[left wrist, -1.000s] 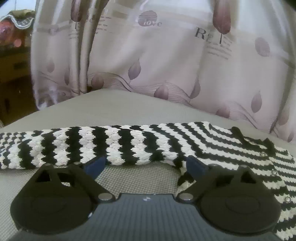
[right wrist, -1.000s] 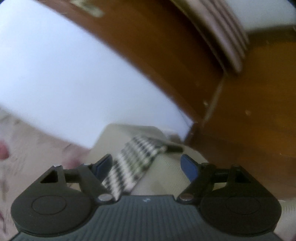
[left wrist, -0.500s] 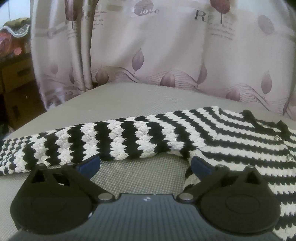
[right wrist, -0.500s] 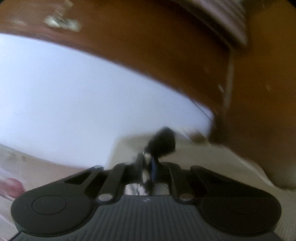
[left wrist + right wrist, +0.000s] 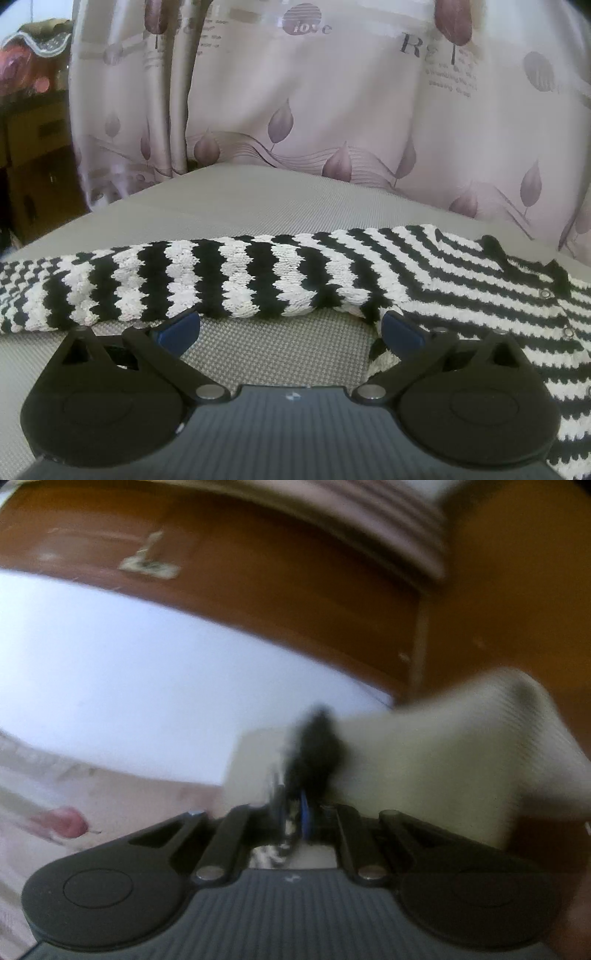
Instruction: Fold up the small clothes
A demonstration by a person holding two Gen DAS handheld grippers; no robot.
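Striped cardigan (image 5: 332,273) is lying flat on the grey surface (image 5: 280,206); left gripper (image 5: 290,328) is hovering wide apart beside the sleeve, right gripper (image 5: 295,812) is pinching a dark knit edge (blurred), probably for folding.

the knitted garment (image 5: 280,280) has black and white wavy stripes, with small silver snaps on its right part. the surface (image 5: 273,206) under it is grey-beige with a fine woven check. the curtain (image 5: 351,110) behind is pale pink with mauve leaves, thin dark wavy lines and grey lettering. the left gripper (image 5: 290,328) is black with blue pads (image 5: 177,328) and a dark grey ribbed body. in the blurred right view, the right gripper (image 5: 301,812) is black too, the wood (image 5: 258,572) is brown, and a panel (image 5: 129,686) is bluish white.
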